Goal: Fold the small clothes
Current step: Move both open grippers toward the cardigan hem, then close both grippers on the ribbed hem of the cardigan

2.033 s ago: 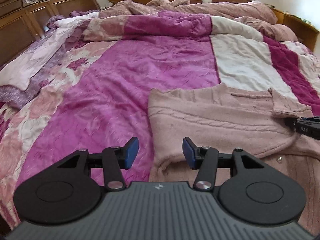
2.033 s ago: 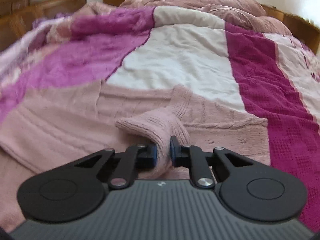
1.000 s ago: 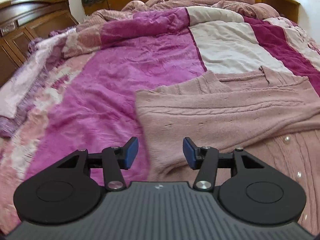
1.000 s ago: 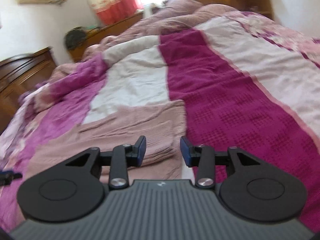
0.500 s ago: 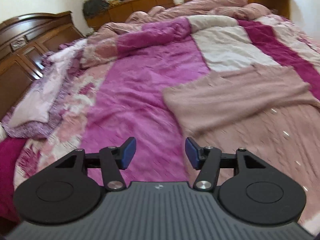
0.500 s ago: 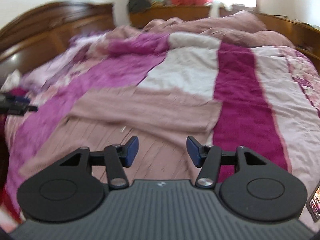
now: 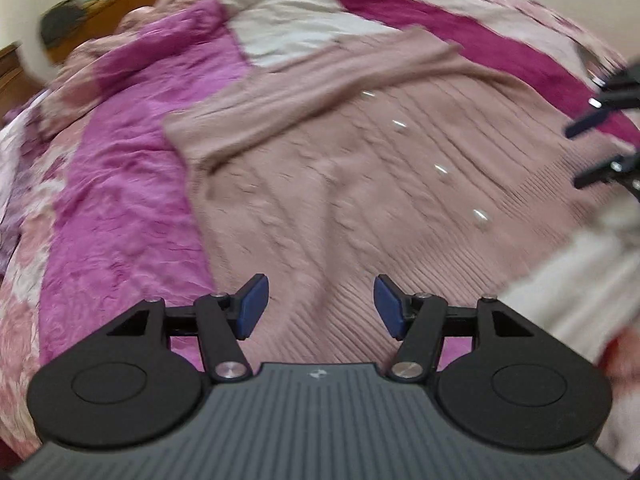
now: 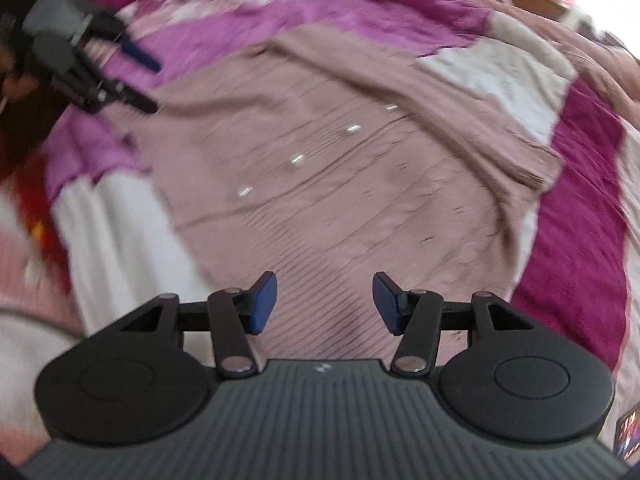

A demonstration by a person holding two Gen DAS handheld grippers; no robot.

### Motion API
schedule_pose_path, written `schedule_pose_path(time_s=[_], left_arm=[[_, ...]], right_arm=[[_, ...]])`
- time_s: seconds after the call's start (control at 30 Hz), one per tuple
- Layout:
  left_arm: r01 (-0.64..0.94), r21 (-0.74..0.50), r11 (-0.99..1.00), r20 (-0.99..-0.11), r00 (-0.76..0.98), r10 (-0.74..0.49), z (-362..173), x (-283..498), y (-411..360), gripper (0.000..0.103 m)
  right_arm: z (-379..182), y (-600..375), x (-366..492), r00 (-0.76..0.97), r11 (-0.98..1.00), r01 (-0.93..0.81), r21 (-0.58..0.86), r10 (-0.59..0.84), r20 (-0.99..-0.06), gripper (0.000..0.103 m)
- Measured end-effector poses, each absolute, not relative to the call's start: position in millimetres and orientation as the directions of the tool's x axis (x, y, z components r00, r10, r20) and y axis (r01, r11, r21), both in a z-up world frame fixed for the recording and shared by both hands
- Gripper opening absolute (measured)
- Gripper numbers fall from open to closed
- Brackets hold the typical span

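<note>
- Patchwork bedspread (image 7: 120, 200) in magenta, pink and cream covers a large bed; both views are blurred.
- A dusty-pink knitted cardigan (image 7: 340, 184) lies spread flat on the bedspread, its ribbed hem toward the cameras.
- Its sleeves are folded across the upper body, forming a band (image 7: 320, 80) along the far end.
- A row of small pale buttons (image 7: 440, 169) runs down the cardigan's front.
- The left gripper (image 7: 320, 306) hovers over the hem near the cardigan's left edge; its blue-padded fingers (image 7: 252, 306) are spread wide apart and hold nothing.
- The right gripper (image 8: 324, 304) hovers over the hem on the other side; its blue pads (image 8: 264, 304) are likewise wide apart, with nothing between them.
- In the right wrist view, the left gripper appears at the upper left, over the cardigan's edge.
- In the left wrist view, the right gripper's fingers show at the right edge, spread apart.
- A dark wooden ledge (image 7: 120, 4) sits beyond the bed.
</note>
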State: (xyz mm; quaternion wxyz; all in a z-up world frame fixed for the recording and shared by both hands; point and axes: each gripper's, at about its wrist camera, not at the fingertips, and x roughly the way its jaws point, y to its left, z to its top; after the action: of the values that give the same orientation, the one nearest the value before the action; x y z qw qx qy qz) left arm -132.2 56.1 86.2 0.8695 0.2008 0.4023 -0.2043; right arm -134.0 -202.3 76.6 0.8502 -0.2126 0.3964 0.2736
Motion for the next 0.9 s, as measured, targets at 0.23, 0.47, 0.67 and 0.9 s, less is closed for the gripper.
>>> schedule_pose_path(time_s=[0.23, 0.47, 0.67, 0.9], left_arm=[[0.684, 0.265, 0.68, -0.84, 0.51, -0.184, 68.8, -155.2, 42.5, 0.066], [0.712, 0.356, 0.605, -0.846, 0.52, -0.114, 40.5, -150.8, 34.5, 0.068], [0.668, 0.333, 0.666, -0.842, 0.529, -0.109, 33.6, -126.6, 35.4, 0.068], [0.612, 0.344, 0.712, -0.802, 0.586, -0.116, 25.5, -120.6, 34.7, 0.068]], right_arm=[[62.8, -186.3, -153.2, 0.46, 0.602, -0.755, -0.26, 0.203, -0.864, 0.056], [43.4, -179.3, -140.6, 0.517, 0.613, -0.718, -0.329, 0.155, -0.842, 0.069], [39.0, -180.5, -126.2, 0.591, 0.675, -0.647, -0.354, 0.151, -0.792, 0.068], [35.1, -187.2, -120.3, 0.608, 0.74, -0.596, -0.311, 0.163, -0.777, 0.054]])
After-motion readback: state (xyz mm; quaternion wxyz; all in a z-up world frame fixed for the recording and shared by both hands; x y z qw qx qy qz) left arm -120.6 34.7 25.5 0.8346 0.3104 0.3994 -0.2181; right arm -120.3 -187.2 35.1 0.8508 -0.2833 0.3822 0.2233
